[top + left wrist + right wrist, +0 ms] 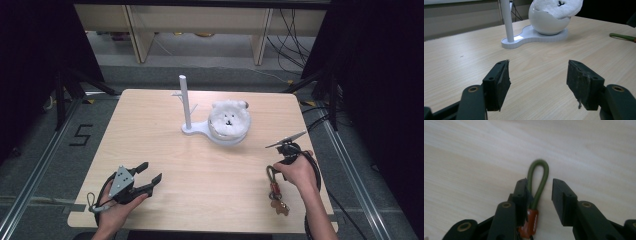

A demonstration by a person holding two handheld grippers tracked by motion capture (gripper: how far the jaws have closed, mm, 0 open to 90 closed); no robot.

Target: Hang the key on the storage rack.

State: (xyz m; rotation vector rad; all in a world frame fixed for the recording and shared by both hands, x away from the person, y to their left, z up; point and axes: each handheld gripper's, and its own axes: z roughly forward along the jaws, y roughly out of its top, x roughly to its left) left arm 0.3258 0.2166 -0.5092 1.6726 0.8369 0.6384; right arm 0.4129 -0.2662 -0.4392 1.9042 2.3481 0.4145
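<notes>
A keychain lies near the table's right front edge: a green cord loop [538,177], an orange sleeve [530,221] and a brown charm [280,207]. My right gripper [539,185] points down over it, open. The green loop [272,174] sits between the jaws, against the left one, and is not clamped. A white stand [192,131] with an upright post [184,100] holds a white bowl [547,23] with a fluffy white bear face [229,117] on it. My left gripper [152,171] rests at the front left, open and empty [537,67], aimed at the stand.
The light wooden table [200,165] is bare between the two grippers and the stand. Small side pegs [192,106] stick out of the post. Dark frames and cables stand beyond the table's far edge and right side.
</notes>
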